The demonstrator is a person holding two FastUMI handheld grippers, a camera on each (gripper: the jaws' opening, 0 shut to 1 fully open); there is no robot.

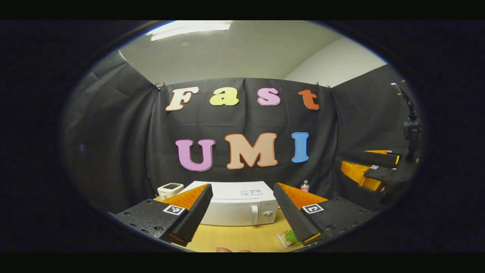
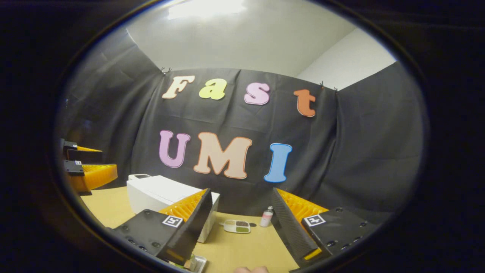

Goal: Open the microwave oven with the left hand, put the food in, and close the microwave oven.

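The left gripper (image 1: 242,212) hangs with its jaws wide and holding nothing, and the shut white box-shaped microwave oven (image 1: 237,206) sits straight ahead between them on the tan wooden table (image 1: 235,237), door handle nearer the right-side jaw.

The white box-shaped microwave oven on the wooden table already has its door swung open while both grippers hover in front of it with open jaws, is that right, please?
Not quite: the white box-shaped microwave oven has its door shut, flush with the front, as the left gripper view shows. The rest holds: it stands on the wooden table, and the left gripper and right gripper hover in front of it with open jaws.
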